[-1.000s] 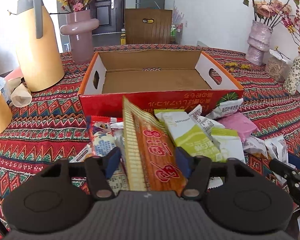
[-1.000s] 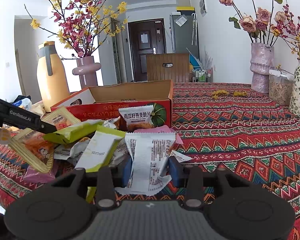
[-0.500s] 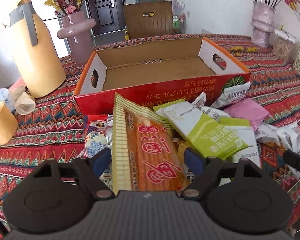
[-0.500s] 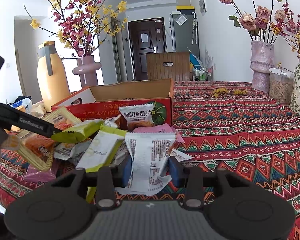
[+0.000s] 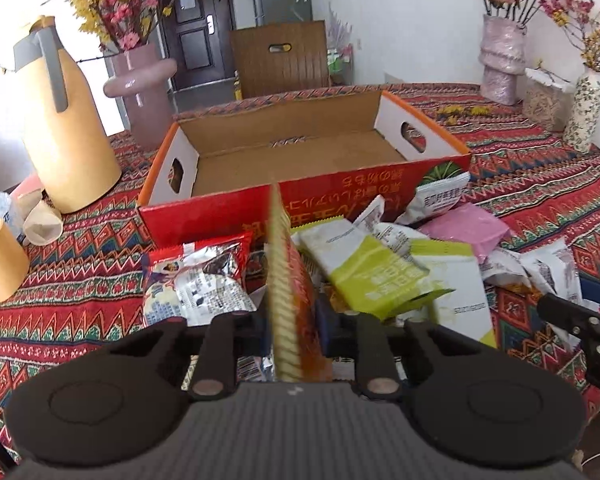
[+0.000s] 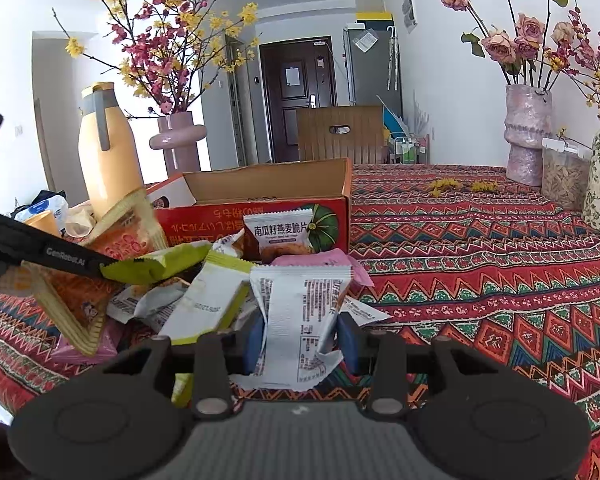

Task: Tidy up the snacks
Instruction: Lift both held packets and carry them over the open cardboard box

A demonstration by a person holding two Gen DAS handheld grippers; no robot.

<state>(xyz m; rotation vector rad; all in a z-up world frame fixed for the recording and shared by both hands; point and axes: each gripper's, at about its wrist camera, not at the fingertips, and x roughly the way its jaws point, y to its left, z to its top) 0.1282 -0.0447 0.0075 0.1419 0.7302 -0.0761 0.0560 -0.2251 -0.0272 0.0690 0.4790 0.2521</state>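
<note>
**Snacks: both grippers loaded, box unfilled**

Snacks lie in a loose pile [image 5: 400, 264] on the patterned tablecloth [image 5: 80, 292], directly in front of the red cardboard box [image 5: 300, 196], whose floor is bare.

Left gripper [image 5: 291, 322]: its jaws have just been closing and now pinch the orange cracker packet [image 5: 288, 292] by its near end. The packet stands on edge between the pads, narrow side up, which should let it clear the box wall.

Right gripper [image 6: 302, 342]: jaws narrow, clamped on a white wrapper [image 6: 300, 320] near its lower seam, crumpling it slightly. This grip appears to wait while the left packet goes first.
</note>
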